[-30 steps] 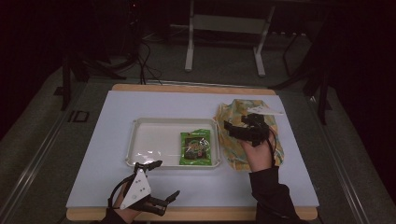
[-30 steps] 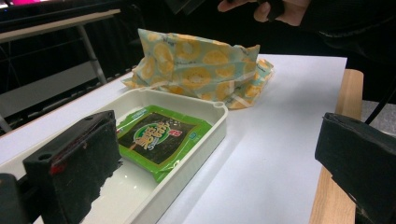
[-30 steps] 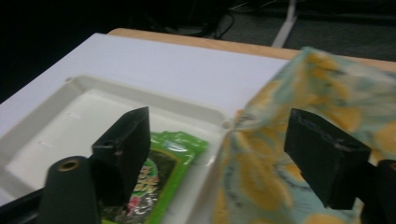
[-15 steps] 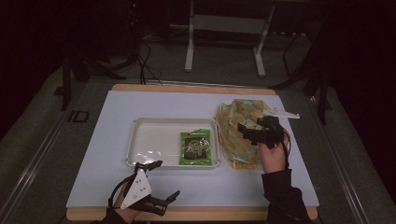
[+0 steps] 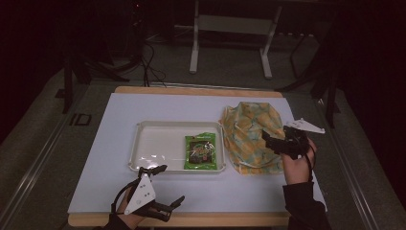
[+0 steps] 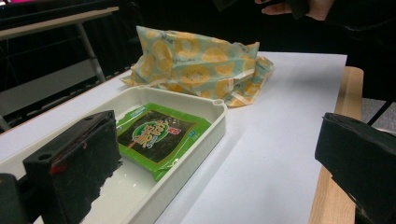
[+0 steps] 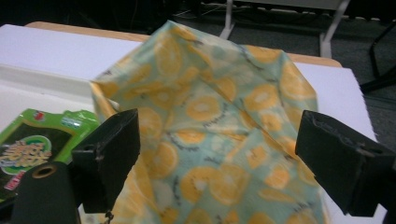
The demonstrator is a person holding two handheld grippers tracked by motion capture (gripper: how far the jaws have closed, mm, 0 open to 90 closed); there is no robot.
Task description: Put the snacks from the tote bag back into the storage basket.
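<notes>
Seaweed packet (image 5: 201, 151) lies flat at the right end of the white tray (image 5: 153, 143), mid-worktop, beside the lemon-print bag (image 5: 251, 134). Right gripper (image 5: 273, 143) hovers wide-jawed over the bag; left gripper (image 5: 167, 184), also wide, sits near the front edge.

Your left hand-held gripper (image 6: 224, 168): jaws wide apart. Ahead: green packet (image 6: 156, 135) in white tray (image 6: 196, 161); orange-print bag (image 6: 201, 63) just beyond, on bench (image 6: 285, 107).

Left gripper (image 5: 165, 189): your left hand (image 5: 125, 207) holds it low, fingers (image 6: 74, 168) spread wide apart, nothing between them.
Right gripper (image 5: 269, 140): your right hand (image 5: 295, 165) holds it raised, fingers (image 7: 109, 154) spread wide, nothing between them.
</notes>
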